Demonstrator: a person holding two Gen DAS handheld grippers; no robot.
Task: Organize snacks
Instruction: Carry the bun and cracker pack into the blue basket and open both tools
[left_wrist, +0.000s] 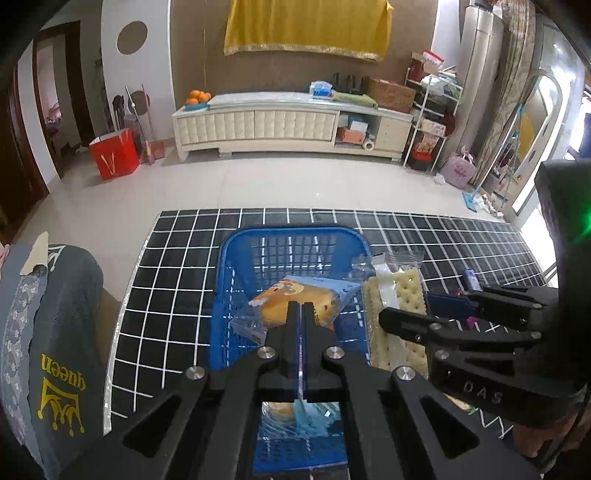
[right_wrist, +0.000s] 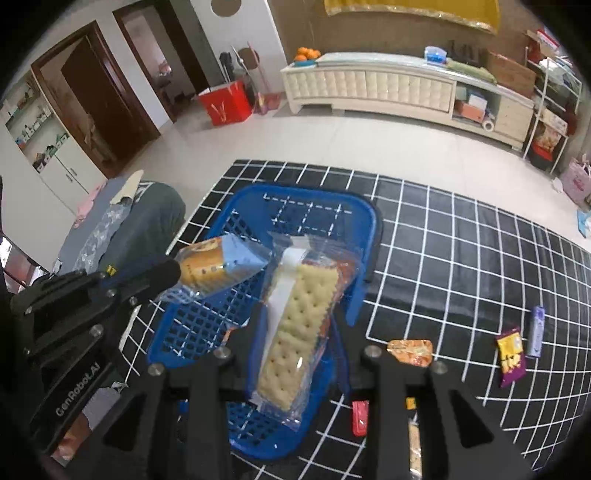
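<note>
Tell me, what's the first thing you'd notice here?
Your eye lands on the bright blue basket sitting on the black-and-white checked mat. Above it, the left gripper pinches a wrapped cake while the right gripper holds a long pack of crackers. A few small snack packets, like the purple one, lie on the mat to the right of the basket.
</note>
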